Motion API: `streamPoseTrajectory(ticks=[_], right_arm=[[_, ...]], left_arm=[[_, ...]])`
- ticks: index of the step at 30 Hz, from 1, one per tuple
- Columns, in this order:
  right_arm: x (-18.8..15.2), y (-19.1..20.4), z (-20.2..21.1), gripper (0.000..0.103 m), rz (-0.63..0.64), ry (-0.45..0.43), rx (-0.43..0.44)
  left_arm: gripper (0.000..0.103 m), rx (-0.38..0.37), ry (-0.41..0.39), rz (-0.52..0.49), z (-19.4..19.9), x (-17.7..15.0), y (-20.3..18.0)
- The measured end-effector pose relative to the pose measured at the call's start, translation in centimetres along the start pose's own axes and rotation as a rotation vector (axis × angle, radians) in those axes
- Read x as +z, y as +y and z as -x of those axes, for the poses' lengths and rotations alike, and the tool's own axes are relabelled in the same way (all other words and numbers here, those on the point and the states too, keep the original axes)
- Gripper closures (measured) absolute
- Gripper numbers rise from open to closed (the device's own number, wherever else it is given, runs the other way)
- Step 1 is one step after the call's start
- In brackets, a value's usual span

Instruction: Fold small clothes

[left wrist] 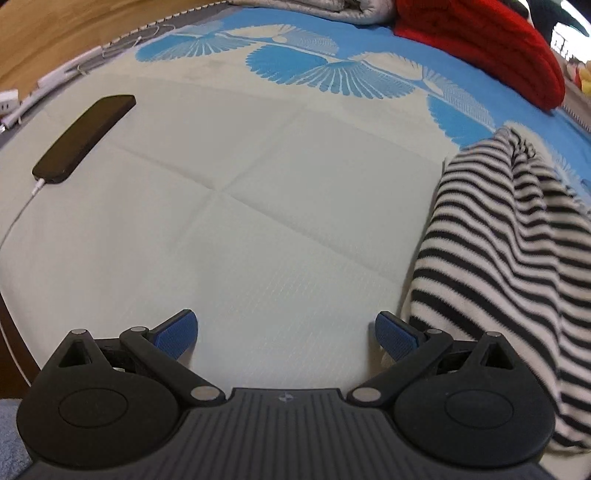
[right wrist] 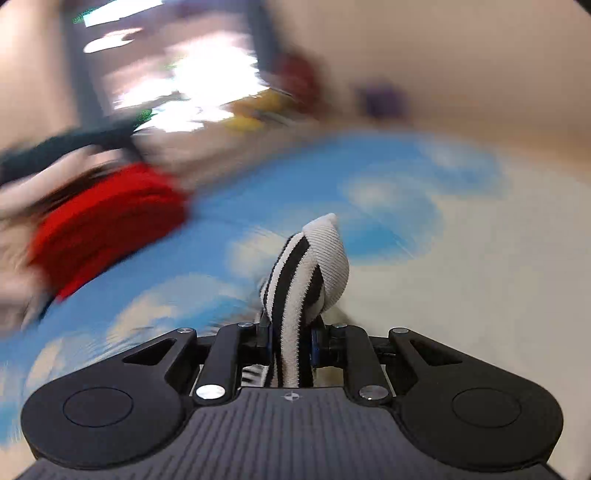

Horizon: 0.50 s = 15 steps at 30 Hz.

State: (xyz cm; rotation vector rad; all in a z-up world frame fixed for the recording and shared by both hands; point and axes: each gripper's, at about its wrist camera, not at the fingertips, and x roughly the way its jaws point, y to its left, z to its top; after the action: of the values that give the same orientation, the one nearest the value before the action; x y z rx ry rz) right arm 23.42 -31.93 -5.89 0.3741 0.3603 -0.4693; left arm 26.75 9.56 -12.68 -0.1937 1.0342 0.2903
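Left wrist view: pale bedsheet [left wrist: 258,229] with blue fan print, phone [left wrist: 83,138] lying.

A dark phone [left wrist: 84,138] is lying flat on the pale bed cover [left wrist: 258,229], well ahead of the left claw and to its left. A white cable [left wrist: 16,221] is plugged into its near end and is trailing off toward the left edge. Far ahead, a blue fan-leaf print [left wrist: 295,62] is running across the cover. A red knitted item [left wrist: 487,44] is sitting far ahead to the right, on the blue part. A grey folded blanket [left wrist: 332,7] is lying at the far edge. White plugs and cords [left wrist: 55,77] are resting beyond the phone, beside a wooden floor [left wrist: 55,29].
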Motion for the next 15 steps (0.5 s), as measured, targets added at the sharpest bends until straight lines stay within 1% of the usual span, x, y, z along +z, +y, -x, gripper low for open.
streamPoseTrajectory(ticks=[2,3,5,7,8,10,11,12,13,15], right_arm=[[-0.6,6.7,1.7,0.085,0.204,-0.074,0.119],[-1.8,10.2,2.9,0.085,0.318,-0.106,0.184],[-5.2,15.3,4.9,0.085,0.515,-0.138,0.303],[-10.5,19.0,6.9,0.085,0.705,-0.132,0.432],[-13.4,20.0,7.9,0.085,0.790,-0.120,0.486],[-18.8,21.4,8.9,0.085,0.929,-0.044,0.571],[-21.0,21.8,8.9,0.085,0.978,0.011,0.599],[-22.8,22.3,8.9,0.085,1.017,0.055,0.604],[-24.1,22.4,8.7,0.085,1.034,0.063,0.597],[-24.6,22.3,8.9,0.081,1.025,0.030,0.589]], left_arm=[[0.000,-0.018,0.000,0.042,0.2,0.4,0.9],[0.000,-0.019,-0.004,0.062,0.4,0.6,1.3],[0.000,-0.020,-0.012,0.105,0.7,1.1,2.3],[0.000,-0.016,-0.027,0.141,1.1,1.4,3.3],[0.000,-0.011,-0.032,0.156,1.2,1.5,3.7],[0.000,-0.010,-0.030,0.172,1.2,1.7,4.3],[0.000,-0.011,-0.027,0.173,1.1,1.8,4.6],[0.000,-0.009,-0.026,0.169,1.2,1.7,4.6],[0.000,-0.011,-0.026,0.163,1.2,1.7,4.7],[0.000,-0.016,-0.028,0.152,1.3,1.6,4.8]])
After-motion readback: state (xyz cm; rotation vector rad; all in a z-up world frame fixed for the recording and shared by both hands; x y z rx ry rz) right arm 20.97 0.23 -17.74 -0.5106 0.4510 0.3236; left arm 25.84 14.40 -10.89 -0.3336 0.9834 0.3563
